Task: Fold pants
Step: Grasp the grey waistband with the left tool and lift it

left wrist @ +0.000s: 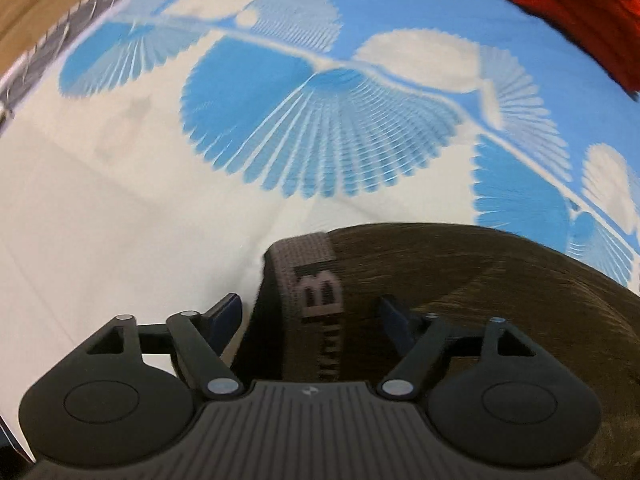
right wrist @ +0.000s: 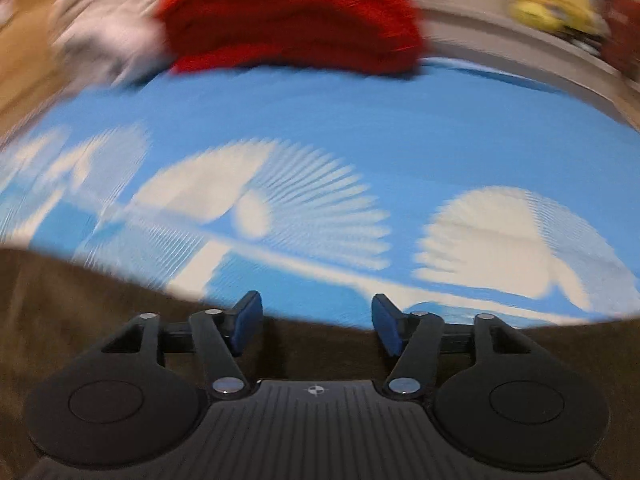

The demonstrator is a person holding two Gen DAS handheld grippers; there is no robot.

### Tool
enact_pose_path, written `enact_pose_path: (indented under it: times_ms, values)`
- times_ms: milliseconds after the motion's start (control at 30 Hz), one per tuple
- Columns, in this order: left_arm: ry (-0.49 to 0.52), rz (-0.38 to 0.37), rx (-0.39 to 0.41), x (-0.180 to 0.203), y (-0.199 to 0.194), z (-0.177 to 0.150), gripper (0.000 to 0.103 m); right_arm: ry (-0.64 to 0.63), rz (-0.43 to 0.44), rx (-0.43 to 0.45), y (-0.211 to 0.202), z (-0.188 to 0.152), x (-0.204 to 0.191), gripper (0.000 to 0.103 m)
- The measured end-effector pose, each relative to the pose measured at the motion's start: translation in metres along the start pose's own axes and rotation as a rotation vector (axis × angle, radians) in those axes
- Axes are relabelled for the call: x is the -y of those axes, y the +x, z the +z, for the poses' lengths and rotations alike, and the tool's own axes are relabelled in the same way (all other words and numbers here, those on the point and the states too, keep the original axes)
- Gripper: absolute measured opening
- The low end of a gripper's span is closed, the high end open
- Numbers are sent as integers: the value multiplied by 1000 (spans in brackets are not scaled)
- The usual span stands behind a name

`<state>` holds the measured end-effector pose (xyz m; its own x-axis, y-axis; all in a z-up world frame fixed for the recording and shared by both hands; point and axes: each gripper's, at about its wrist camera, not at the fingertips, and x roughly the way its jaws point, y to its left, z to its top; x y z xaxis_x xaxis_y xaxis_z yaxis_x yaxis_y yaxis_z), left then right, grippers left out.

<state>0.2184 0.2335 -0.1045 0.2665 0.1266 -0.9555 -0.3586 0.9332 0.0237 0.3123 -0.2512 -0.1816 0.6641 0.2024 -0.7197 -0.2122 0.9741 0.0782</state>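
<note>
Dark brown pants (left wrist: 480, 300) lie on a blue and white patterned sheet (left wrist: 320, 140). Their lettered waistband (left wrist: 316, 284) runs between the fingers of my left gripper (left wrist: 312, 316), which is open and not clamped on it. In the right wrist view the brown pants (right wrist: 60, 300) fill the lower edge under my right gripper (right wrist: 316, 320), which is open with the fabric edge between its blue pads (right wrist: 248, 324). Both views are blurred by motion.
A red garment (right wrist: 292, 20) lies at the far side of the sheet, also showing at the top right of the left wrist view (left wrist: 560, 12). White clothes (right wrist: 104, 40) sit left of it. Yellow items (right wrist: 548, 4) rest on a ledge beyond.
</note>
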Motion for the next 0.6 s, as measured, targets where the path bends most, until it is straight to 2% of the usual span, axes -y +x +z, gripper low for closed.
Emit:
enact_pose_path:
  times_ms: [100,200,400,467,567,600]
  values:
    - [-5,-23,-33,-3,12,-2,84,-145,21,-68,9,-8,-19,75]
    - [-15,-46,-39,-3,20,-1,85,-265,-7,-41,6,-20,-32,82]
    - [-11,-83,-36,3,27,3,86,-238,18,-39,8,-18,-20,87]
    - [7,-86,-34,7,27,3,86,-237,33,-39,12,-17,-19,86]
    - [26,-87,-23,10,29,5,86,-248,74,-35,11,-18,-19,75]
    - [35,-83,-18,12,29,6,86,-272,89,-27,9,-19,-21,64]
